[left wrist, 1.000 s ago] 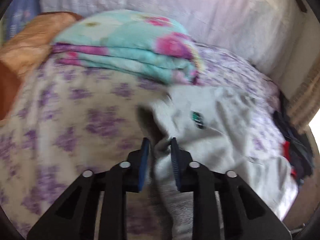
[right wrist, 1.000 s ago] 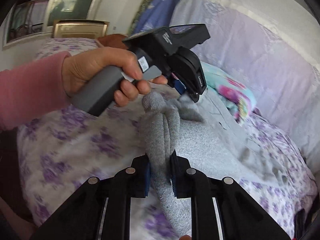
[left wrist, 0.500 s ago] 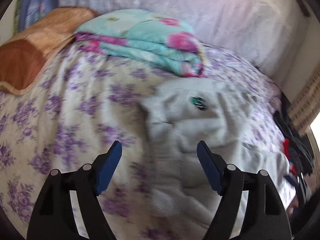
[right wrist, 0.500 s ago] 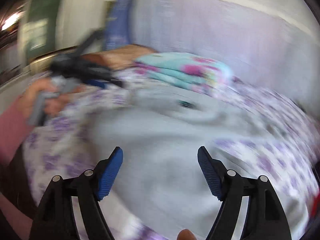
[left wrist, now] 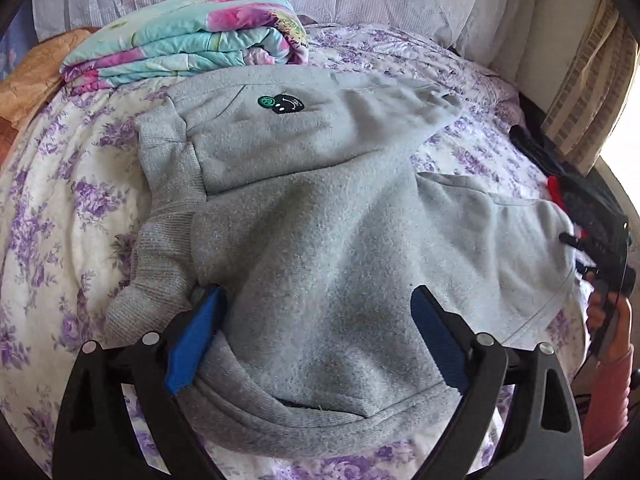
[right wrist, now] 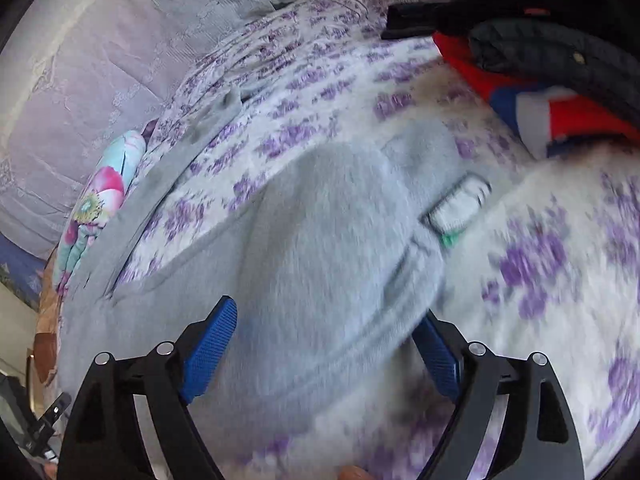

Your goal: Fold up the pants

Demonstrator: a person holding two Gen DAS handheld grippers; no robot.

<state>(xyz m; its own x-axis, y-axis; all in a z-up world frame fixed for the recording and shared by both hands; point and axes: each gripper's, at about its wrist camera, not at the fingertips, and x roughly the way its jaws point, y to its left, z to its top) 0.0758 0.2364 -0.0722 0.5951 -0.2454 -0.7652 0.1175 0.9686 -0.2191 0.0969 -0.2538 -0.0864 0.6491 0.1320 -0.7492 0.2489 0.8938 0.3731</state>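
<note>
Pants: soft grey fleece sweatpants (left wrist: 320, 208) lie spread on the purple-flowered bedsheet (left wrist: 60, 184), ribbed waistband (left wrist: 160, 216) toward the left of my left view, legs running off to the right.

Left tool: my left tool (left wrist: 316, 332) is wide and its jaws are opening; grey fleece sits between the blue pads (left wrist: 196, 340), but they don't press on it.

Right tool: my right tool (right wrist: 324, 344) stands fairly wide, jaws closing, cloth between them, not pinched as far as I can tell; this view is blurred.

Long axis: I read it running left to right across the bed, waistband end by my left tool, leg end by my right.

Nearer hand: my left tool is just above the hip, so it's nearer the waistband; my right hand (left wrist: 608, 312), in a pink sleeve, shows at the leg end.

Next move, my guess: grip each end and bring one over the other along that axis.

Background: a folded turquoise-and-pink floral quilt (left wrist: 184, 44) touches the pants' far edge; a dark and red pile of clothes (right wrist: 540, 68) lies beyond the legs.
</note>
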